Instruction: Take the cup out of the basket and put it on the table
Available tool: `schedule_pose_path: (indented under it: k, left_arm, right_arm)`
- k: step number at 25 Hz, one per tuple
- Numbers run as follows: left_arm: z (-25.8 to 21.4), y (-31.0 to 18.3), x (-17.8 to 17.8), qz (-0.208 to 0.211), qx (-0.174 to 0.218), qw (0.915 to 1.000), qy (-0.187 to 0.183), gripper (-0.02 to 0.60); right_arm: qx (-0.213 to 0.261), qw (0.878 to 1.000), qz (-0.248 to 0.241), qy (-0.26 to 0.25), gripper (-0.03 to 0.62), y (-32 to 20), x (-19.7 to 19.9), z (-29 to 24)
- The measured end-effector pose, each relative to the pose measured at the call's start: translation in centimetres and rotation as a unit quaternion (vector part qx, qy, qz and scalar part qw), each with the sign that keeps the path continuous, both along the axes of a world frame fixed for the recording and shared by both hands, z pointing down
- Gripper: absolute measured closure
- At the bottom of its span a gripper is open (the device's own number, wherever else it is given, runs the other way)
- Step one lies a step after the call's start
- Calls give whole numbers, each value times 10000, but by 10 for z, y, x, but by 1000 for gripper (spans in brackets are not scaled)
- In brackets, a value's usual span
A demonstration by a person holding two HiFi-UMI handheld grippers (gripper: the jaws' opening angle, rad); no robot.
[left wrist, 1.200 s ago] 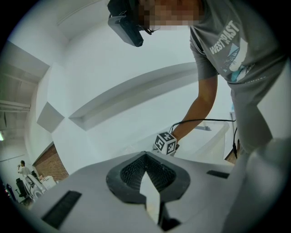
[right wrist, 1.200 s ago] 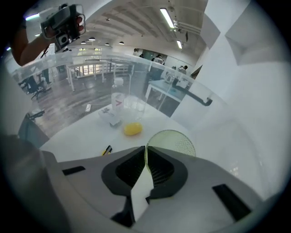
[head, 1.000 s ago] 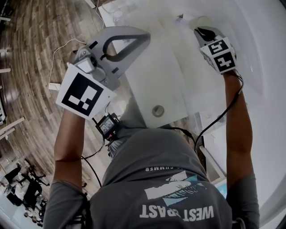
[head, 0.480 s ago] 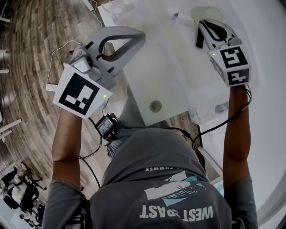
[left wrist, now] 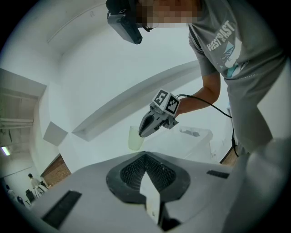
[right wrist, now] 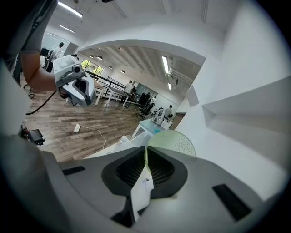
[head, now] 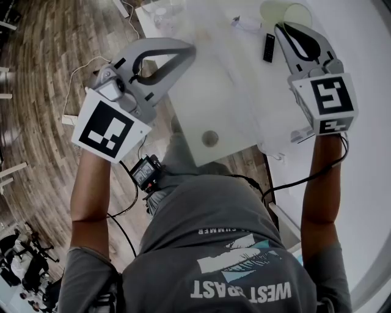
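Observation:
A pale green cup (head: 285, 12) hangs in the air with my right gripper (head: 283, 27) shut on its rim. The same cup (right wrist: 175, 142) shows its dotted wall just past the jaws in the right gripper view, the rim pinched between the pads. From the left gripper view the cup (left wrist: 135, 138) hangs below the right gripper (left wrist: 141, 132), above and left of the clear basket (left wrist: 198, 135). That basket (head: 278, 150) sits on the white table (head: 208, 104). My left gripper (head: 186, 52) is shut on nothing, over the table's left edge.
A round hole (head: 210, 138) lies in the table near its front edge. Clear bottles (head: 162, 15) stand at the table's far left corner. Wooden floor with a cable (head: 79, 67) runs along the left. People and desks show far off in the right gripper view.
My right gripper has risen out of the basket with the cup in it and come closer to the head camera. The left gripper has shifted slightly.

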State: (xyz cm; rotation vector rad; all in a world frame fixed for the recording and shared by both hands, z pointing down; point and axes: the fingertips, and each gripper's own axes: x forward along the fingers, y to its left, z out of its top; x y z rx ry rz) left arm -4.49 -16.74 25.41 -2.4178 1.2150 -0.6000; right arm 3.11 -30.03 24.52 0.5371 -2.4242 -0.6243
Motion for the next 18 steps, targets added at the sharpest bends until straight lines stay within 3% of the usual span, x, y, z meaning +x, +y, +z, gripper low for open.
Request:
schedule_pose_path:
  k: [11, 18]
  left_arm:
    - [-13, 33, 8, -56, 90, 9999, -133, 572]
    - [-20, 58, -4, 12, 141, 9999, -57, 572]
  right_arm:
    - [336, 9979, -370, -422, 563, 70, -7, -46]
    - [549, 9970, -397, -373, 563, 113, -20, -51]
